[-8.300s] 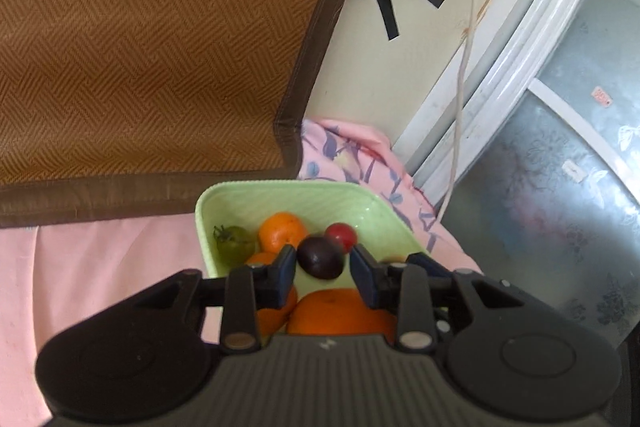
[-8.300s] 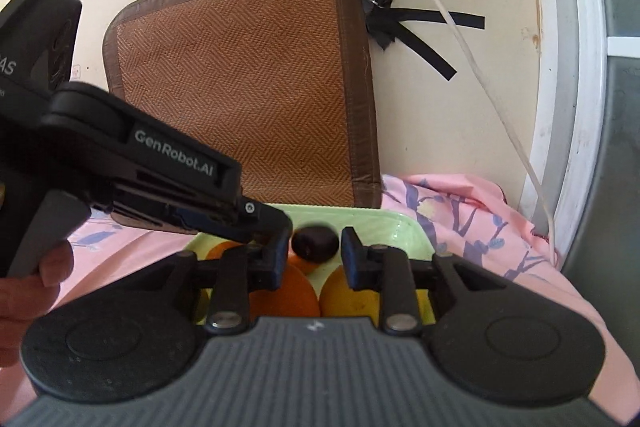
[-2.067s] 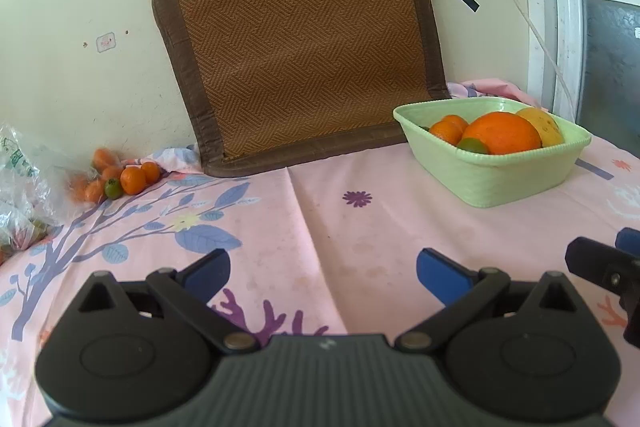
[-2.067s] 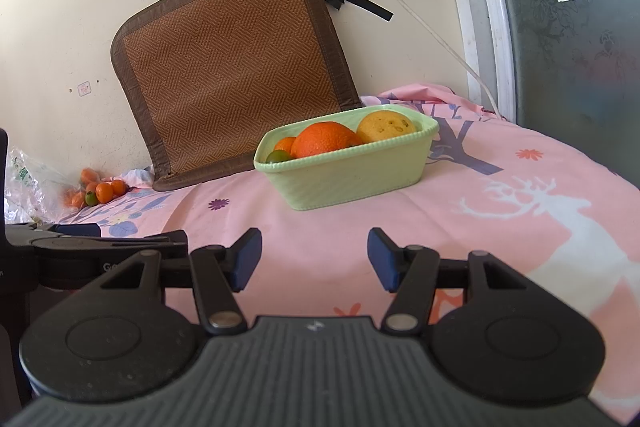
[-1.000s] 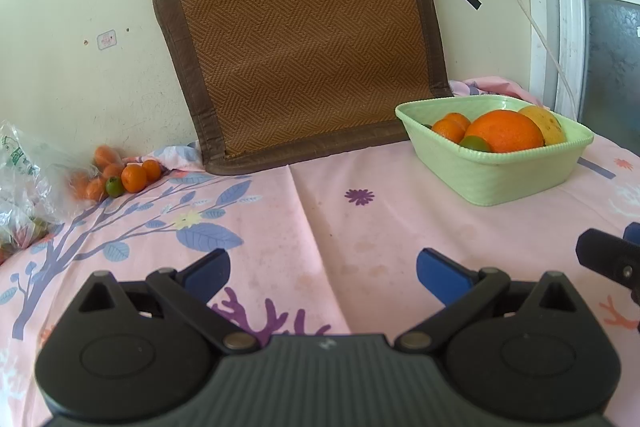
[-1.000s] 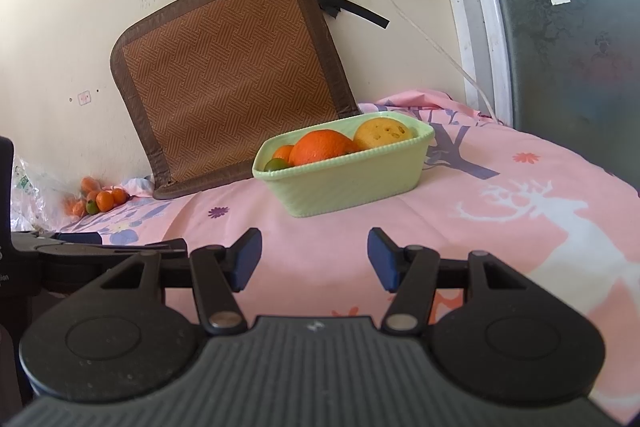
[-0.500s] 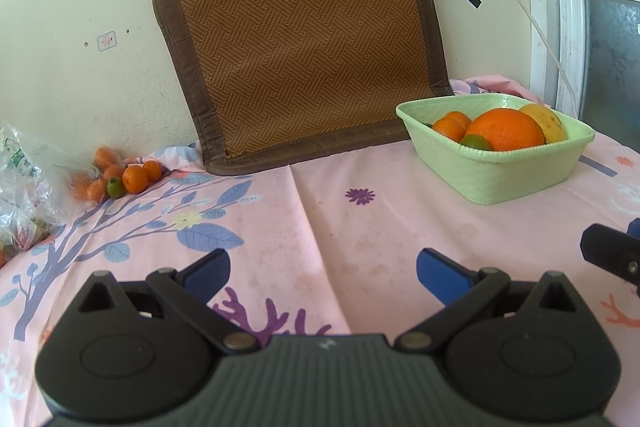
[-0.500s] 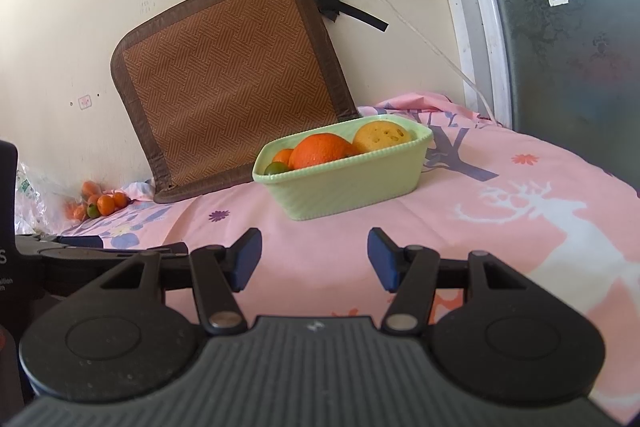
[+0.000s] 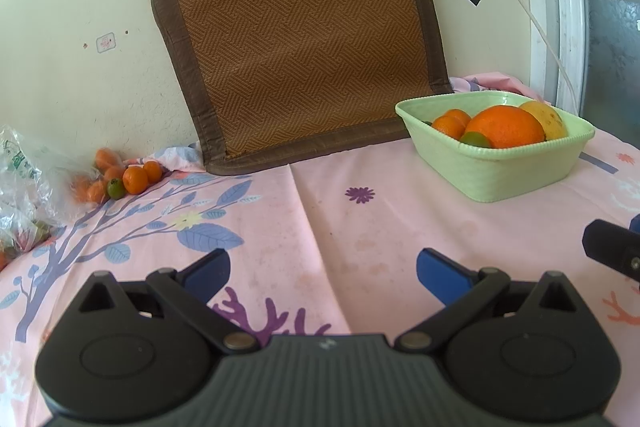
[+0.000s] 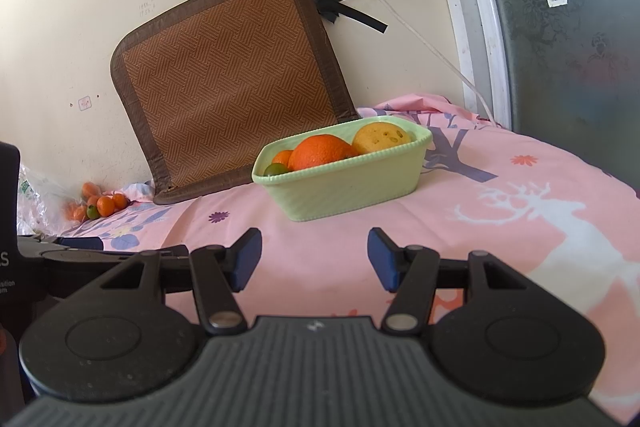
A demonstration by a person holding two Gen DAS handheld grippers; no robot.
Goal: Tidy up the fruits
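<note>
Here the green basket (image 9: pixel 516 171), at two o'clock, holds a big orange (image 9: pixel 505 126); left gripper (image 9: pixel 322 273) and right gripper (image 10: pixel 315 259) both gape, released.

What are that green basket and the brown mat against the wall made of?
The basket looks like moulded plastic: pale matte green, finely ribbed walls and a beaded rim. The mat looks like woven rattan or bamboo, in herringbone pattern, with a brown fabric border; I can't tell the exact fibre.
</note>
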